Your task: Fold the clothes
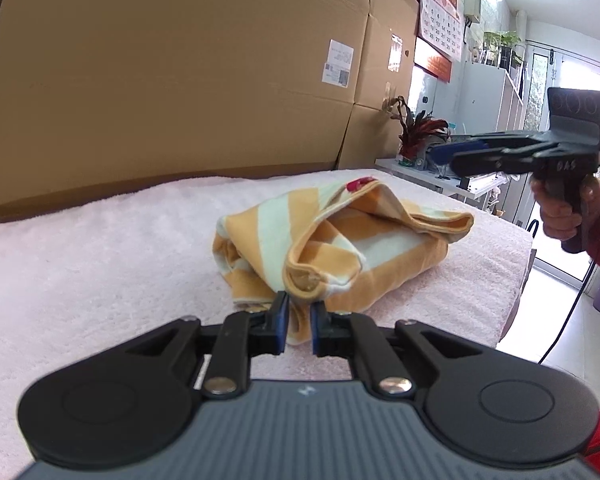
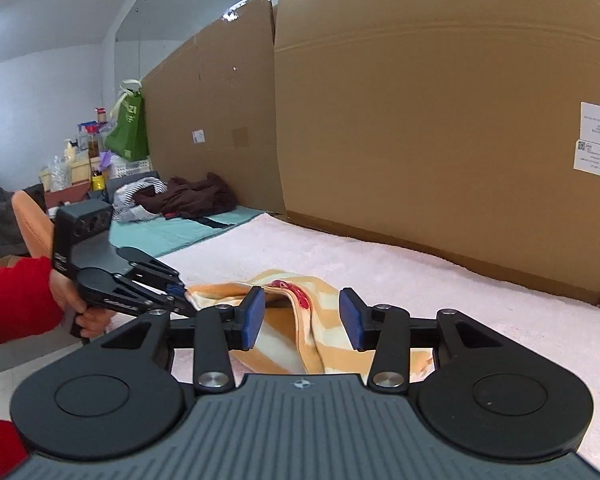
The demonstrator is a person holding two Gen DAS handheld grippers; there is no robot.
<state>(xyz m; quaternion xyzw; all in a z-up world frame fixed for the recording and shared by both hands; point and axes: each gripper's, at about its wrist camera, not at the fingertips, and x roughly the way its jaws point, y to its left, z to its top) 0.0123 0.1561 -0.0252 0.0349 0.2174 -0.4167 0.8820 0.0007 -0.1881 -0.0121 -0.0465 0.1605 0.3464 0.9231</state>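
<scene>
- Orange-and-white striped garment lies crumpled on the pale pink towel that covers the table, in front of the cardboard boxes.
- Left gripper is clamped on a fold at the near edge of the garment; cloth shows between its blue pads.
- Right gripper has its jaws apart and holds nothing; the garment lies beyond and below them.
- Dark clothes lie on a teal cloth further along the table.

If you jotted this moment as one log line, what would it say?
left hand-held gripper: shut on striped garment | right hand-held gripper: open, off cloth | garment: half-folded on pink towel
</scene>
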